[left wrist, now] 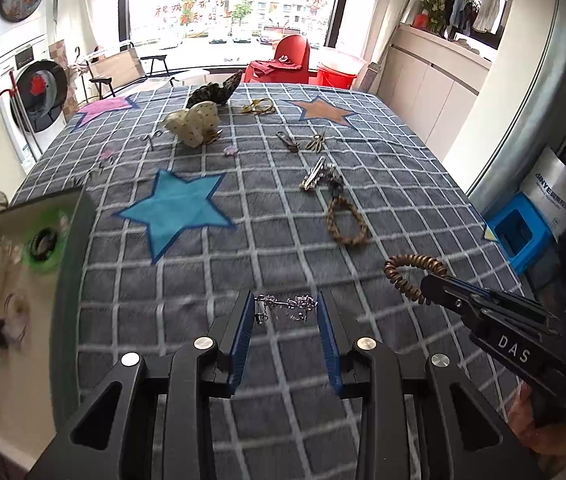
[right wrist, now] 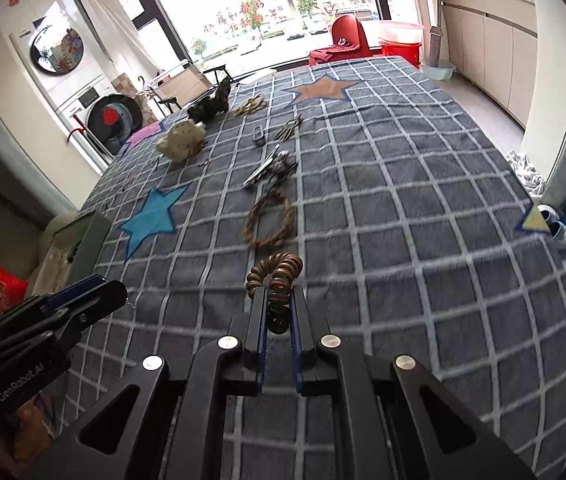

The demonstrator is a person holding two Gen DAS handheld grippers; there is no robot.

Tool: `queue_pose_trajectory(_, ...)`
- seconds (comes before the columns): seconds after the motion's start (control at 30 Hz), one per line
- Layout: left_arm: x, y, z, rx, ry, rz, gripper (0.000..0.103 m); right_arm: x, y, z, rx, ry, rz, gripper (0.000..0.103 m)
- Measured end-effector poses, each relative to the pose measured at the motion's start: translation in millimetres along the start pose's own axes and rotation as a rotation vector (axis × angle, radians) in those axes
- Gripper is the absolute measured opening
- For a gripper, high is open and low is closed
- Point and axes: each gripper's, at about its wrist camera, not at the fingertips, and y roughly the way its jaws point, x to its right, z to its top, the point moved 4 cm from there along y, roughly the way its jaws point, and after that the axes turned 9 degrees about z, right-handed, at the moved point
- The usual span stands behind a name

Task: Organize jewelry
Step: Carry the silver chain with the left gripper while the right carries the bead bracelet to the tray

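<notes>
My left gripper [left wrist: 285,305] is open, its fingers on either side of a silver chain piece [left wrist: 287,306] lying on the grey checked cloth [left wrist: 383,184]. My right gripper [right wrist: 277,294] is shut on a brown spiral coil band [right wrist: 279,270], also seen in the left wrist view [left wrist: 411,270]. A braided rope bracelet [left wrist: 346,220] [right wrist: 269,218] lies ahead, with a silver hair clip [left wrist: 315,176] [right wrist: 265,166] beyond it. An open jewelry box [left wrist: 15,280] with a green ring pad stands at the left.
Farther back lie a dotted cream bow [left wrist: 195,122], a dark scrunchie [left wrist: 215,92], gold pieces [left wrist: 259,106] and small clips [left wrist: 289,141]. The cloth's right edge drops to the floor by a blue stool [left wrist: 519,232].
</notes>
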Motion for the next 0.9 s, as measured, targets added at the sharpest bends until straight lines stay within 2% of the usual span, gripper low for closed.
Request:
queue_pose_trajectory(0.47,-50,-48,-48,0.035,-0.037,0.058,0.034,-56,-13,-33,-0.018,-0.058,0.021,0.011)
queue_pose_trajectory(0.73,-98,-70,-60,0.07,-0.107,0.077,0.035,-110,-5,-36,-0.034,-0.127,0.064,0.011)
queue_pose_trajectory(0.9,-133,-84,-64,0.1,-0.142,0.12,0.035,-150,6,-35,-0.053,-0.177,0.114,0.011)
